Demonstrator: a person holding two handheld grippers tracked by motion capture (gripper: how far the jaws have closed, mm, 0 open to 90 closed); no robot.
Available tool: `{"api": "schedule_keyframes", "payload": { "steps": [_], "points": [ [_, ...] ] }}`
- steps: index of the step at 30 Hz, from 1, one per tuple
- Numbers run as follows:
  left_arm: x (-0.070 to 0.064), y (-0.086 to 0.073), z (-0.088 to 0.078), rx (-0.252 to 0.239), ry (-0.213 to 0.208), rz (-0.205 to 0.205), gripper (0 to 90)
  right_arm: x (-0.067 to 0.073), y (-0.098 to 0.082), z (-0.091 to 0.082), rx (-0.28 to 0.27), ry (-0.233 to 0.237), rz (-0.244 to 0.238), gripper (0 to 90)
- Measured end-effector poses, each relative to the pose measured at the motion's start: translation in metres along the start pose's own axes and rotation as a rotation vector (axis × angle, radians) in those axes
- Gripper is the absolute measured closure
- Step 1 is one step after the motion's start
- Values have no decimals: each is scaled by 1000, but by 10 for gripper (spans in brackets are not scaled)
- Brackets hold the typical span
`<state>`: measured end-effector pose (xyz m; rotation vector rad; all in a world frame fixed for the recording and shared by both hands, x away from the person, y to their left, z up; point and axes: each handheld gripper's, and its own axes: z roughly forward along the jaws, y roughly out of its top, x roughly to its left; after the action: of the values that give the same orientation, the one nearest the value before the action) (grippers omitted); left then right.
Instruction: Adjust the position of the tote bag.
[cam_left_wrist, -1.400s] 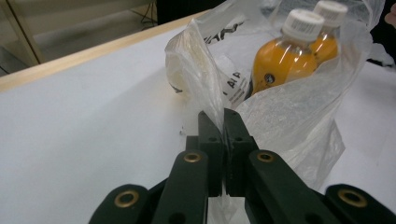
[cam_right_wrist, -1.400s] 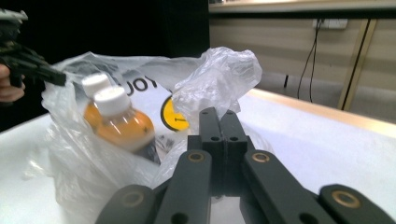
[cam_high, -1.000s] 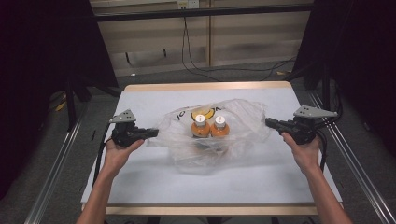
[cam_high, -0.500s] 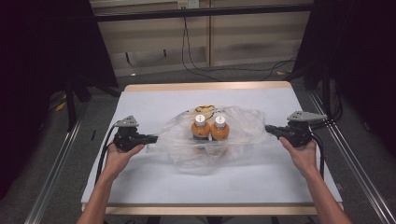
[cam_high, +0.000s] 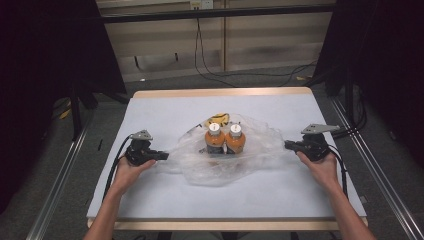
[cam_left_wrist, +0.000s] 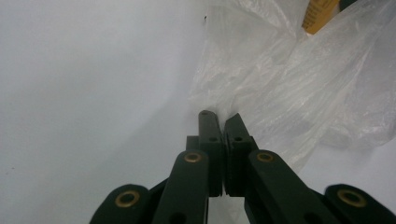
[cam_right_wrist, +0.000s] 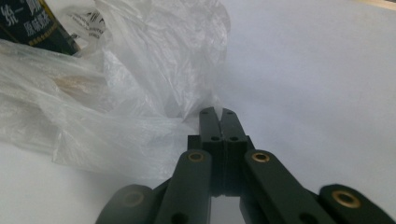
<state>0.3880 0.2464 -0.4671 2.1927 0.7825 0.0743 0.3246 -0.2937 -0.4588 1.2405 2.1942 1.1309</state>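
Observation:
A clear plastic bag (cam_high: 235, 160) lies spread on the white table (cam_high: 165, 110), with two orange bottles (cam_high: 225, 141) with white caps standing side by side in it. My left gripper (cam_high: 164, 156) is shut on the bag's left edge, low over the table. In the left gripper view the film (cam_left_wrist: 289, 88) bunches at the closed tips of the left gripper (cam_left_wrist: 219, 119). My right gripper (cam_high: 288, 145) is shut on the bag's right edge. In the right gripper view the bag (cam_right_wrist: 116, 107) meets the closed tips of the right gripper (cam_right_wrist: 217, 112).
A yellow packet (cam_high: 218, 119) lies in the bag behind the bottles; its yellow label (cam_left_wrist: 320, 13) also shows in the left gripper view. A dark printed label (cam_right_wrist: 35, 28) shows through the film. Metal rails (cam_high: 60, 190) run along both table sides.
Both hands have sunk toward the table with the bag's edges in their jaws. The bag has come down and spread flatter around the bottles.

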Motion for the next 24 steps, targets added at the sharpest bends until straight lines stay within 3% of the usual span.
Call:
{"api": "schedule_keyframes", "payload": {
  "steps": [3,6,11,18,20,24],
  "points": [
    [1,-1,1,5,-5,6,888,0,-1,2,12,-7,9,900],
    [2,-4,3,36,17,14,888,-5,-5,6,40,-14,15,900],
    [11,-10,3,23,4,-28,892,-7,-9,9,63,-19,9,900],
    [4,-9,5,55,49,18,894,-7,-15,20,139,-43,-6,900],
    [4,-8,5,59,55,31,894,-8,-16,20,132,-47,-19,900],
    [6,-9,4,47,34,11,889,-7,-16,20,126,-48,-21,900]
  ]
}}
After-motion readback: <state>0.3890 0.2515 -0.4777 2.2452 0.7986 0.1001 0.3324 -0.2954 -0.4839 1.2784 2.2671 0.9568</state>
